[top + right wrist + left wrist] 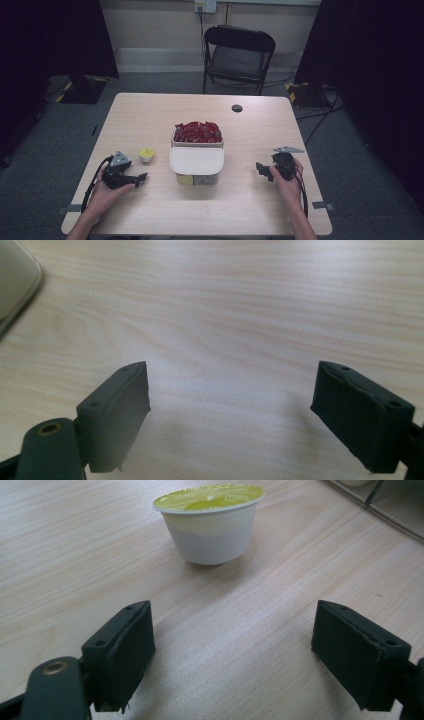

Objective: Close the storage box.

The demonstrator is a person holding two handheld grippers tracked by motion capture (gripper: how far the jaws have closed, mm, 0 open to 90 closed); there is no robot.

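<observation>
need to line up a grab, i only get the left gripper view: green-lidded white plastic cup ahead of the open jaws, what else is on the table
Observer: A clear plastic box with a white lid stands at the middle of the wooden table, to the right of the small white plastic cup with a green foil lid.
Operator: anything in the box
Observer: Red packets fill its uncovered far part.
Operator: where's the other hand-held gripper
Observer: The right hand-held gripper is open, near the table's right edge, pointing at the box.
</observation>
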